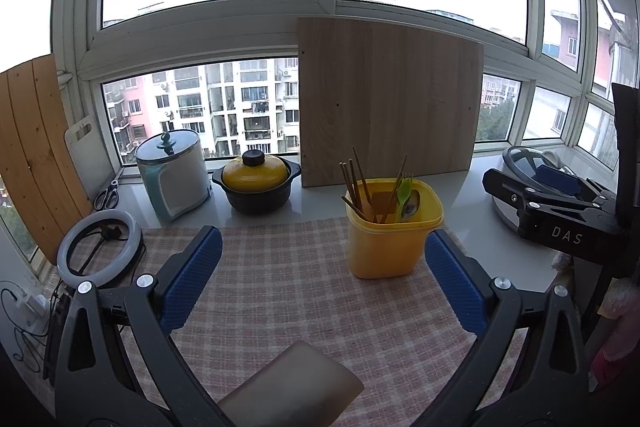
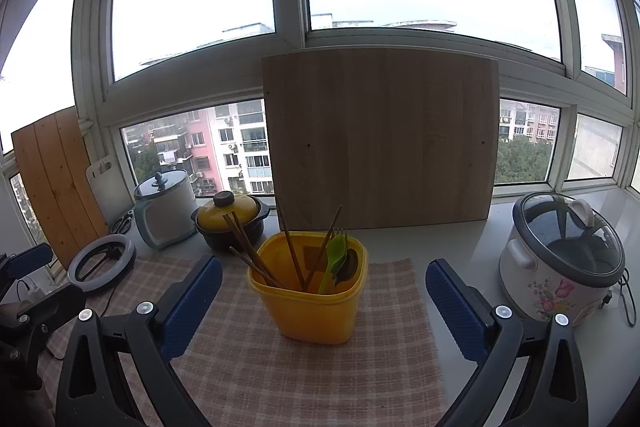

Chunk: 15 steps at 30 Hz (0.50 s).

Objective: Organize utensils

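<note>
Yellow plastic is your landmark: a squarish yellow container stands upright on a pink checked cloth spread over a pale counter. Inside it lean several brown chopsticks, a green plastic fork and what looks like a dark spoon, all handles or tips up. No loose utensil shows on the cloth around the container, so the gathering seems nearly or fully done.

Your right gripper faces the container head-on, its blue-padded jaws spread wide and holding nothing. Your left gripper sits to the container's left, jaws likewise spread and empty; a tan, blurred object lies close under it, too unclear to name.

Behind the container a wooden board leans on the window. To its left stand a black pot with a yellow lid and a white canister; to its right, a flowered rice cooker.

If you straighten anything, approach from above, pinch one handle near its top, and steady the container, since it likely tips easily.
</note>
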### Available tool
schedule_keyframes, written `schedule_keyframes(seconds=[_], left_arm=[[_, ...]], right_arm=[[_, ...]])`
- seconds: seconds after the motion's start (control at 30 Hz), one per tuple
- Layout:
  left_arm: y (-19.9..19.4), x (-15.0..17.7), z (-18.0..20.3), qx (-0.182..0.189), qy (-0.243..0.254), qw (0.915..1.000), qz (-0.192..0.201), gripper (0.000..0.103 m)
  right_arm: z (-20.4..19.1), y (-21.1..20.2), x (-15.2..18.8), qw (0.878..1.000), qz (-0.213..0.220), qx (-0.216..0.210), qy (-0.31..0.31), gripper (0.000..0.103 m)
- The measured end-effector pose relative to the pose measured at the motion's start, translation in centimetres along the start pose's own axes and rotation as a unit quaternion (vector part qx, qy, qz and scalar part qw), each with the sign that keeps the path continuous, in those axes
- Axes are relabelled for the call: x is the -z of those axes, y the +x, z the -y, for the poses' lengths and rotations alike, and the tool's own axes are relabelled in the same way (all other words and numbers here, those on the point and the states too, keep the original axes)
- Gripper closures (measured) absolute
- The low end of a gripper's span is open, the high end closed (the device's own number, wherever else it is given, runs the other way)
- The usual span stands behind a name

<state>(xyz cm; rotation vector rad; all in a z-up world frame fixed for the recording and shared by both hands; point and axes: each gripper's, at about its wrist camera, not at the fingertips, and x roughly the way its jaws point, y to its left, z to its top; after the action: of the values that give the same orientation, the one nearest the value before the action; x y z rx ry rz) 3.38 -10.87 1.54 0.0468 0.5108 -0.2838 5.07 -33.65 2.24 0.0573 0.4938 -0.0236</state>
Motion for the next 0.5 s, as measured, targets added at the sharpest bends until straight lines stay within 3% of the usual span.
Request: schedule_keyframes(seconds=[0.5], left_arm=[[0.50, 0.26, -0.32, -0.012, -0.005, 0.9999, -0.011, 0.000]], right_arm=[[-0.21, 0.31, 0.20, 1.000, -0.008, 0.002, -0.002, 0.000]])
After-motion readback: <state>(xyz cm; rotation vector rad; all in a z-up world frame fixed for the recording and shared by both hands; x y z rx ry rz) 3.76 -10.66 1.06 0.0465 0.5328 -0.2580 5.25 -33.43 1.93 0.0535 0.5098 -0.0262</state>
